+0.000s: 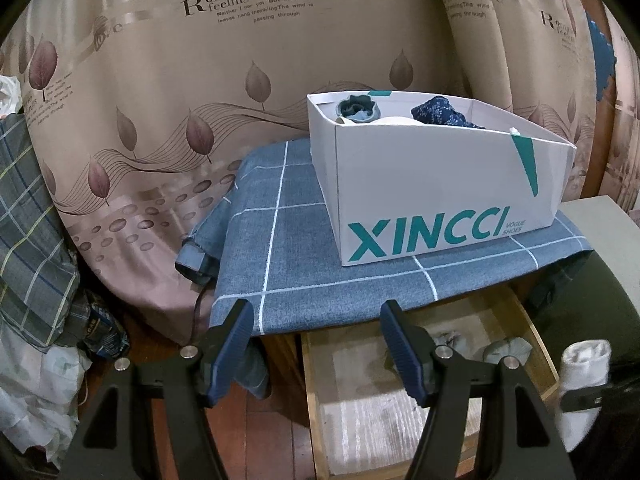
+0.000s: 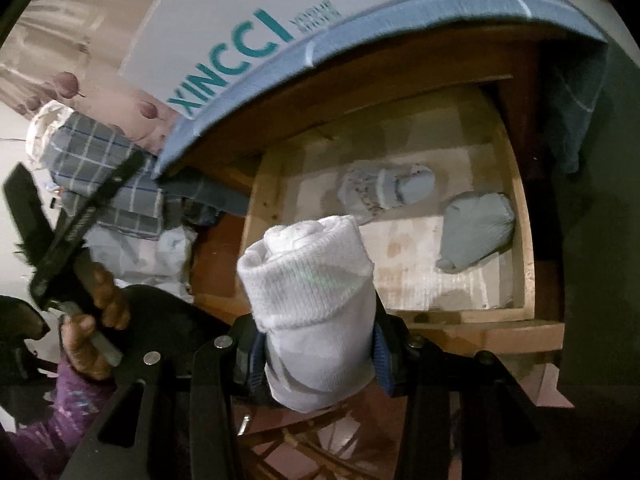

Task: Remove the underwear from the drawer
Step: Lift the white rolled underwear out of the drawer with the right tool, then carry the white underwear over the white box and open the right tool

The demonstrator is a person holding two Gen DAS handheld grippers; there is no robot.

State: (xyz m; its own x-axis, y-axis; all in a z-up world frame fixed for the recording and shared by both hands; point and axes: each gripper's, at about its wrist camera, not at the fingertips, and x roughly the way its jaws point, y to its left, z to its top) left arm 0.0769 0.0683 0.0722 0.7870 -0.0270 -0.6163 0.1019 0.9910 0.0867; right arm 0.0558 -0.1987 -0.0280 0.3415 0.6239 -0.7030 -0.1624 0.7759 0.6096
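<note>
White rolled bundle, pale grey-blue bundle, light wooden drawer, white box with teal letters, blue cloth with white grid lines, beige curtain with brown leaves

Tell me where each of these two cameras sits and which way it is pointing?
Left wrist view: rides on the left hand-held gripper, jaws open and empty, looking slightly down at the shoe box on the checked cloth.
Right wrist view: rides on the right hand-held gripper, looking down into the drawer, clamping a white rolled garment; a hand shows.
Shared: box, cloth, drawer, white roll.
</note>
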